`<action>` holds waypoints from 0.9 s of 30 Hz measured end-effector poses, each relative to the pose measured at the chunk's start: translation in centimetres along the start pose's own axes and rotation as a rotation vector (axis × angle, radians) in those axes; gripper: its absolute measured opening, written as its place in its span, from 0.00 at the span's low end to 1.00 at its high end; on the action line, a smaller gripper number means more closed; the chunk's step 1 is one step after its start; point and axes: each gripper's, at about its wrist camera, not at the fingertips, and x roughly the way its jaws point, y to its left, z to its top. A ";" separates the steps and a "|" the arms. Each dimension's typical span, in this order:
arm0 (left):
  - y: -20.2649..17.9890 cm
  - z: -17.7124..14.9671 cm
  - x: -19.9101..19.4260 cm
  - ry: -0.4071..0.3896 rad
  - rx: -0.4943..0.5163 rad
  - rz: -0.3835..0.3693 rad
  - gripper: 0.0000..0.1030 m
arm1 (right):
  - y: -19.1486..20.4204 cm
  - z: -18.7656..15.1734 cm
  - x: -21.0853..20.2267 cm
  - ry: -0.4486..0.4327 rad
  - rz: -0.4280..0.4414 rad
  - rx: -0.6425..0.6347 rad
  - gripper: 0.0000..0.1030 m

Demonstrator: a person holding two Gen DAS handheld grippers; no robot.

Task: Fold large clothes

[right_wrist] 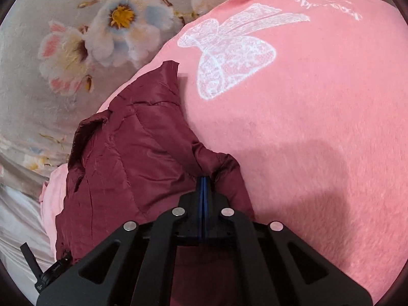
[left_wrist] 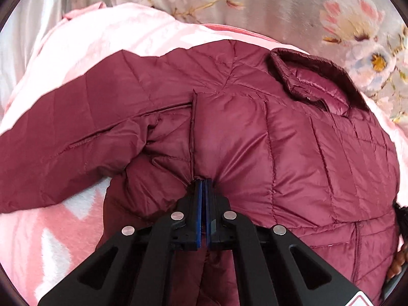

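Maroon quilted puffer jacket (left_wrist: 255, 132) lay spread on a pink fleece blanket (right_wrist: 318, 140), its collar (left_wrist: 318, 81) toward the floral bedsheet (left_wrist: 318, 12) and one sleeve (left_wrist: 63, 148) folded across the body. It looked light, puffy and slippery, so I judged that seams and edges would give a surer hold than the slick padded panels. My left gripper (left_wrist: 204, 182) had its jaws pinched tight on a fold of the shell where a stitched seam ran down the front. My right gripper (right_wrist: 204, 181) was likewise clamped on a bunched edge of the jacket at its other side. White script above a lacy bow print (right_wrist: 229, 53) on the blanket was too distorted to read.
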 end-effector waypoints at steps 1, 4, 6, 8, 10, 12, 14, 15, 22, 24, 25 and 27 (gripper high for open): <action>0.0 0.0 -0.2 -0.001 0.009 0.004 0.01 | 0.4 0.0 -0.3 -0.007 -0.019 -0.023 0.00; 0.2 0.2 -2.0 -0.012 0.018 0.009 0.05 | 2.1 0.3 -2.3 -0.060 -0.033 -0.100 0.01; 0.2 0.7 -3.4 -0.053 0.036 0.028 0.06 | 3.8 0.6 -3.8 -0.098 -0.034 -0.160 0.01; -0.6 1.7 -5.6 -0.114 0.058 0.024 0.11 | 6.5 1.0 -4.8 -0.125 -0.035 -0.237 0.01; -1.6 2.9 -6.7 -0.138 0.059 -0.010 0.29 | 8.9 1.0 -4.9 -0.130 -0.028 -0.293 0.02; -3.1 4.0 -6.8 -0.148 0.059 -0.040 0.41 | 11.2 0.9 -4.3 -0.126 -0.036 -0.351 0.02; -4.5 4.5 -5.5 -0.125 0.073 -0.043 0.41 | 13.1 0.1 -2.4 -0.086 -0.045 -0.402 0.02; -5.3 4.6 -4.1 -0.089 0.081 -0.052 0.41 | 13.6 -0.3 -1.3 -0.059 -0.045 -0.408 0.02; -6.4 1.3 1.8 -0.019 0.106 -0.027 0.41 | 12.6 -4.3 3.9 0.052 -0.093 -0.461 0.01; -6.6 0.8 1.7 -0.045 0.120 -0.012 0.41 | 12.4 -4.5 3.8 0.044 -0.084 -0.448 0.01; -6.8 0.6 1.7 -0.055 0.127 -0.002 0.42 | 12.4 -4.5 3.8 0.042 -0.084 -0.450 0.01; -6.9 0.5 1.7 -0.064 0.133 0.008 0.42 | 12.4 -4.8 3.8 0.032 -0.094 -0.462 0.01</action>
